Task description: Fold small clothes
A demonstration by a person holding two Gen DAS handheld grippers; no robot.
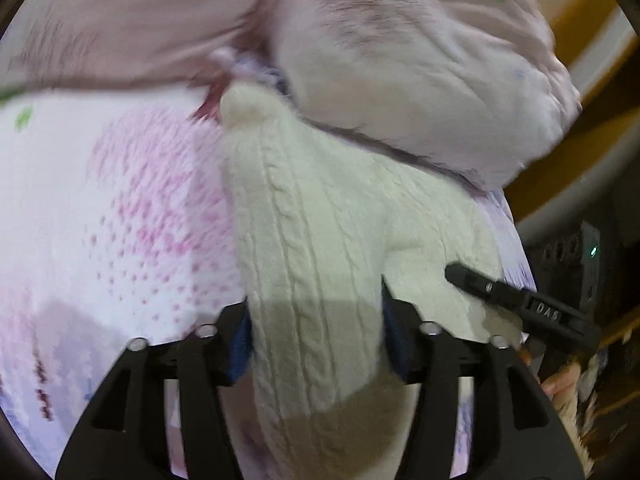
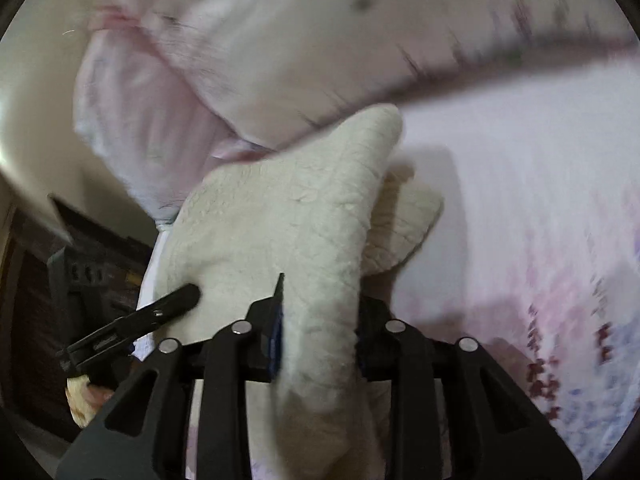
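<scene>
A small cream cable-knit garment (image 1: pixel 316 216) lies over a pink-and-white patterned bedspread (image 1: pixel 120 208). My left gripper (image 1: pixel 316 332) is shut on one end of the garment, the knit bunched between its blue-padded fingers. My right gripper (image 2: pixel 320 320) is shut on the other end of the same garment (image 2: pixel 288 216), which stretches away from it with a folded flap at the right. The right gripper's finger shows in the left wrist view (image 1: pixel 520 300), and the left gripper's finger shows in the right wrist view (image 2: pixel 132 320).
A pale pink pillow (image 1: pixel 420 72) lies just beyond the garment, also in the right wrist view (image 2: pixel 280 48). The bed's edge drops off to dark furniture (image 1: pixel 580 256) beside the grippers. A white wall (image 2: pixel 36 112) is at the left.
</scene>
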